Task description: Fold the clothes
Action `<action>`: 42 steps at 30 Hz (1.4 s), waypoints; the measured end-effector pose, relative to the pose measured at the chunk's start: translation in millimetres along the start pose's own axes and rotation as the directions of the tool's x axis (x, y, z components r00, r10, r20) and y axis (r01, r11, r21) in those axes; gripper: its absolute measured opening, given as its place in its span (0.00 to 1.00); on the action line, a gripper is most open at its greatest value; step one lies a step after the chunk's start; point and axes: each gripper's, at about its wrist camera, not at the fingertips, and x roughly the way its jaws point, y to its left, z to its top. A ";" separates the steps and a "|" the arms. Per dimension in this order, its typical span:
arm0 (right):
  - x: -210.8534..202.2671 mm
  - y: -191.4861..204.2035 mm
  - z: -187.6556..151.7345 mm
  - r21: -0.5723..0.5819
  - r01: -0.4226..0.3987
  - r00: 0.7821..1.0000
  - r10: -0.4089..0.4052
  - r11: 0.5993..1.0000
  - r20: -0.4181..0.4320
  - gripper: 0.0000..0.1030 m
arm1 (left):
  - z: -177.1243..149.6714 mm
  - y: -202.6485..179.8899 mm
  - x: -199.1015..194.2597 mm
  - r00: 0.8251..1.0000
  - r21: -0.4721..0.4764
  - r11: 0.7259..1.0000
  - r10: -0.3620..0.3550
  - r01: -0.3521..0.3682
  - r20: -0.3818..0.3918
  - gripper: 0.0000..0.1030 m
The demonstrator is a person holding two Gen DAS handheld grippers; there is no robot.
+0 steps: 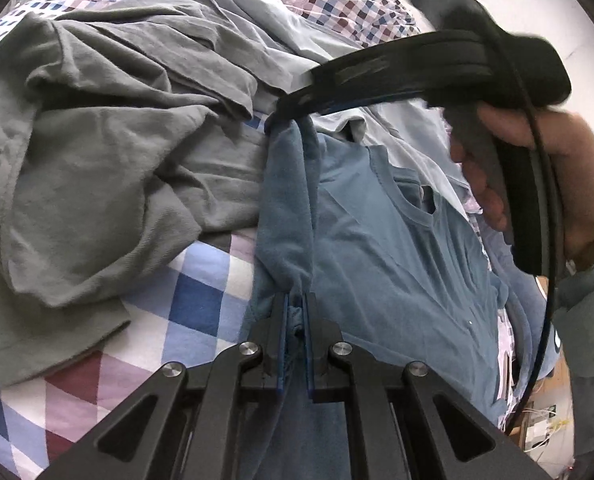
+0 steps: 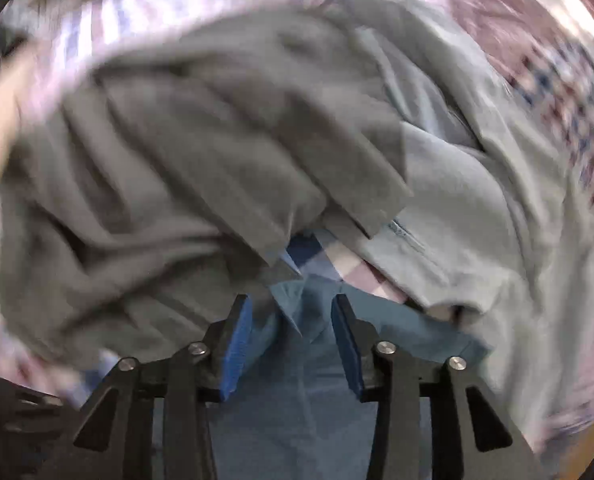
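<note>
Both views partial: left gripper (image 1: 295, 312) jaws clamp blue shirt (image 1: 385, 248); right gripper (image 2: 291, 316) jaws apart, blurred.

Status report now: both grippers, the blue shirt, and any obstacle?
Left gripper shut on blue shirt. Right gripper open over its edge. Grey shirt heaped beside it, on the checked sheet.

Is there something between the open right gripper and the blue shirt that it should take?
Nothing visible stands between them. The right gripper is open with the blue shirt directly between and beyond its fingers. The grey shirt lies further ahead, past the blue cloth. The left gripper already pinches the blue shirt.
</note>
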 end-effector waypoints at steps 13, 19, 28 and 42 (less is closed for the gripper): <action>-5.0 -100.9 -61.0 0.476 0.065 0.983 -0.139 0.877 0.122 0.01 | -3.9 -8.5 -1.0 0.998 0.101 0.993 0.054 -0.055 0.010 0.05; -28.5 -148.8 -102.7 0.647 -0.006 0.970 -0.154 0.762 0.190 0.05 | -2.9 -2.0 -0.2 0.999 0.073 0.996 0.051 -0.051 0.010 0.05; -2.8 -80.1 -49.7 0.433 0.000 0.993 -0.052 0.901 0.107 0.44 | -5.0 -5.3 2.9 0.998 0.058 0.996 0.061 -0.061 0.013 0.06; -15.9 -82.5 -0.2 0.508 -0.254 0.953 0.123 0.823 0.277 0.00 | 4.9 7.6 -14.9 0.987 0.056 0.990 0.121 -0.128 0.102 0.05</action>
